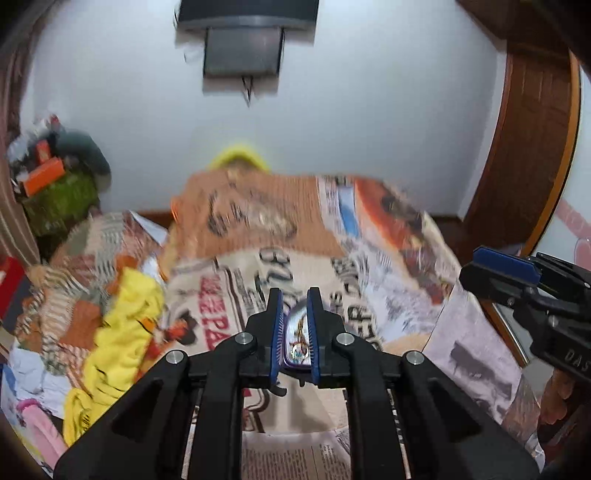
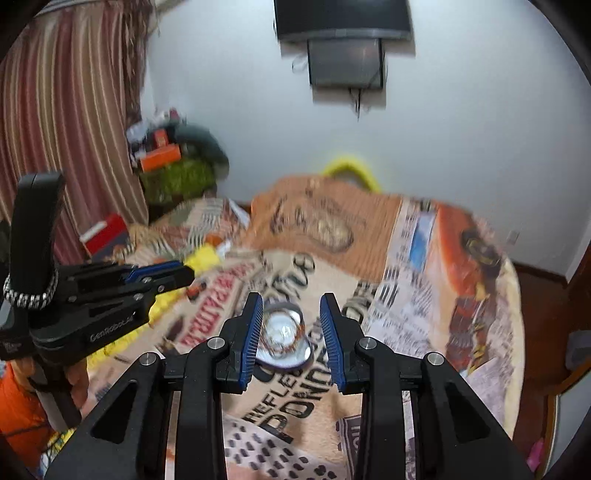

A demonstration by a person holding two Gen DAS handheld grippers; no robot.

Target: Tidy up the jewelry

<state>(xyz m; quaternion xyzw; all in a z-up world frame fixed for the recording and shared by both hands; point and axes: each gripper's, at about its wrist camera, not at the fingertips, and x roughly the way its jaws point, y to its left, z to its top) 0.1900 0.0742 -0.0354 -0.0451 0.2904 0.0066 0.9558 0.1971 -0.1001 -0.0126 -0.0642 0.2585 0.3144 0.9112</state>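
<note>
Left gripper (image 1: 295, 325): I have its blue pads clenched on a small purple-rimmed, shiny tray-like piece, pinched edge-on between the fingers.
Held piece (image 1: 297, 341): narrow silver face with an orange-gold chain or charm lying along it; I cannot tell from this angle whether the jewelry sits loose on it or is fixed to it.
Right gripper (image 2: 291, 326): jaws spread apart, gripping nothing; the fingers stand to either side of the dish without a clear touch on the right, and the left pad is just beside its rim.
Dish (image 2: 284, 341): small, round, mirror-bright with a purple edge, resting on the bedspread between my right fingers.
Dish contents: a thin copper-coloured ring or bangle (image 2: 291, 341) appears to lie in it; blur keeps me from saying more.
Bedspread (image 2: 406, 295): printed with newspaper-style lettering and orange panels, covering the bed under both grippers.
Clothes pile (image 1: 122, 321): yellow and orange fabric heaped on the left side of the bed.
Wall (image 1: 369, 110): white, with a dark mounted screen (image 1: 245, 22) up high.
</note>
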